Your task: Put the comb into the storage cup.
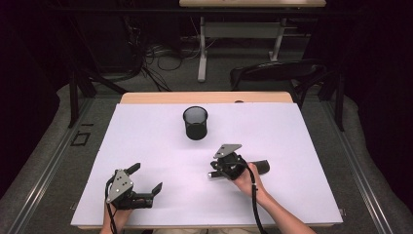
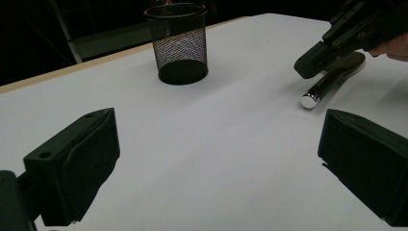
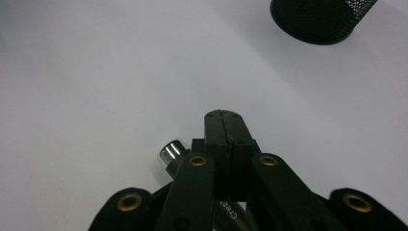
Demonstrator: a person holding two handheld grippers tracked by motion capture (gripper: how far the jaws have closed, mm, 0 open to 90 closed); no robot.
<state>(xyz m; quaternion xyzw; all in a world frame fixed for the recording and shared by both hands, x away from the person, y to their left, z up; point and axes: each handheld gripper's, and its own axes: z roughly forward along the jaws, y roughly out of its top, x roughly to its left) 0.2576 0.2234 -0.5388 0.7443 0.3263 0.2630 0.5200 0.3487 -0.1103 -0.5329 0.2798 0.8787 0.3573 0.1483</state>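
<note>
My right gripper (image 1: 220, 170) hangs low over the tube (image 2: 332, 80) — a dark stick with a shiny chrome cap, lying flat on the white table (image 1: 146, 141), on my right side and nearer me than the mesh cup (image 1: 195, 123). In the right gripper view the jaws are pressed flat together with nothing between them, and the tube's cap (image 3: 172, 151) pokes out just left of and beneath them. So no grip yet; I'm sitting over the tube with closed jaws.

I read this as the approach to a pick-up, with the cup the likely place for the tube to go. The next move, as I judge it: spread the jaws, drop them either side of the barrel, close across it — not along it, since it's round and could roll or squirt out of the pads.

My left gripper (image 1: 146, 180) rests near the table's front left, jaws spread wide and empty, aimed toward the cup and the tube, well apart from both.

Around me — the cup stands upright mid-table toward the far edge, open top clear. The surface between tube and cup is bare, so nothing blocks the carry. Beyond the table there's a chair and a tangle of cables on the floor, all out of reach.
</note>
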